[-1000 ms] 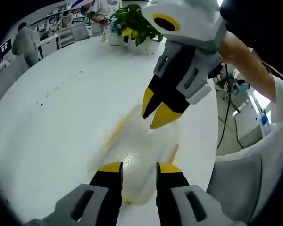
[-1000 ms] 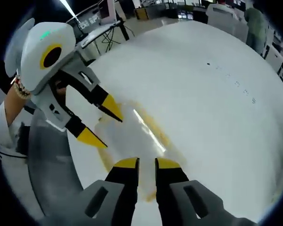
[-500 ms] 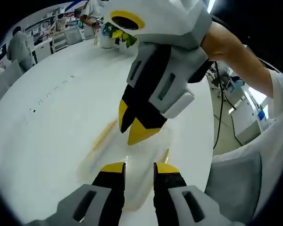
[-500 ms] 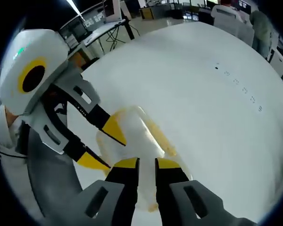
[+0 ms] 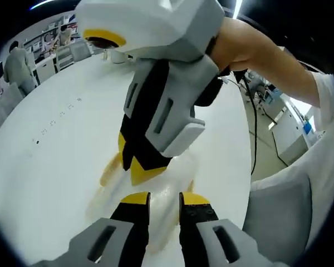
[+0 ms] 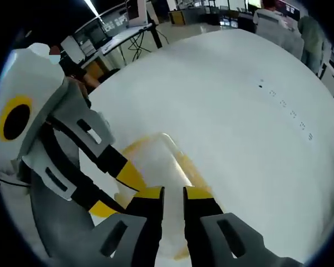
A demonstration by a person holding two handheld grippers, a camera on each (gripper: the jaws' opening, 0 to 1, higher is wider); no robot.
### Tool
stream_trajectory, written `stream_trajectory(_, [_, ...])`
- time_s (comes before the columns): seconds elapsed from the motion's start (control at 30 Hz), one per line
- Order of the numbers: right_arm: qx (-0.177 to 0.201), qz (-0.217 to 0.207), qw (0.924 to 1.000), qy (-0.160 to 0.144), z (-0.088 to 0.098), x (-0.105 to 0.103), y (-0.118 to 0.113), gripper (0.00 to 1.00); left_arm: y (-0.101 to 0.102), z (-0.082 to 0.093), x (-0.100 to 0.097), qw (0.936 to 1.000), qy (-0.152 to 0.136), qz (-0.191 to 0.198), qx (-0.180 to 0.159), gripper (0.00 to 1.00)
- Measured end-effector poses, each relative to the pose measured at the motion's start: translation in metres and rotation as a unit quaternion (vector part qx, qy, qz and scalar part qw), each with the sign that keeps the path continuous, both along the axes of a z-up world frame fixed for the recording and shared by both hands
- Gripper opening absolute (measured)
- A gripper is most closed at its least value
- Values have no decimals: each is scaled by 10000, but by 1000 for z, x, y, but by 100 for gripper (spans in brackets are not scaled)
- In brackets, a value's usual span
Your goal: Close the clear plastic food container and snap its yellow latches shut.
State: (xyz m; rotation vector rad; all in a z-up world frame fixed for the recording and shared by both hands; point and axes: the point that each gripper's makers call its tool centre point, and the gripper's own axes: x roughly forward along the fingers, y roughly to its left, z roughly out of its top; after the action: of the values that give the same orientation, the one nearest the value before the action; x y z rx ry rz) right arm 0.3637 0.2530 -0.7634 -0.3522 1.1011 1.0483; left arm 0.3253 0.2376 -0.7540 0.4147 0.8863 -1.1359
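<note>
Yellow tips crowd over the clear container

Yellow-tipped jaws of the left gripper (image 5: pixel 158 198) stand narrowly apart with a slim gap between them and nothing held in it; in the left gripper view they hang just over the near end of the clear plastic food container (image 5: pixel 156 186). The right gripper (image 6: pixel 173 192) shows the same narrow gap, empty too, its tips over the near part of the container's lid (image 6: pixel 156 161).

The container lies flat on the white table (image 6: pixel 234 111), its lid down rather than raised, though I cannot tell whether it is fully seated. In the right gripper view its long axis runs away from the jaws and a little leftward, with a yellow latch (image 6: pixel 192 167) along the right long edge and another yellow strip at the far left corner. In the left gripper view a latch (image 5: pixel 108 169) shows on the left side, blurred.

Both grippers are about equally near; in each view the other gripper comes in low, its tips close over the lid, contact unclear. The coming press probably turns on the latches lying along the long sides, beside the jaws rather than between them.

Office desks, chairs and people stand beyond the table
</note>
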Motion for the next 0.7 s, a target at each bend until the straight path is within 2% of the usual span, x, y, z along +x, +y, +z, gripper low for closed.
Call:
stream_trajectory(0.13, [-14,41,9999,-92,1,3,0,13,1,-4,0,9999,-102,-74,118,13])
stream_trajectory(0.27, [32,169,9997,-150,2,4,2,15,0,-3,-2,9999,-77,-105,66,18])
stream_trajectory(0.33, [13,228,9996,-155,2,4,3,16,0,-4,-7,9998,42,-190,20,21])
stream_trajectory(0.7, [110,439,9985,-302,5,9,11,22,5,-7,-11,9996,-63,-279,35,24])
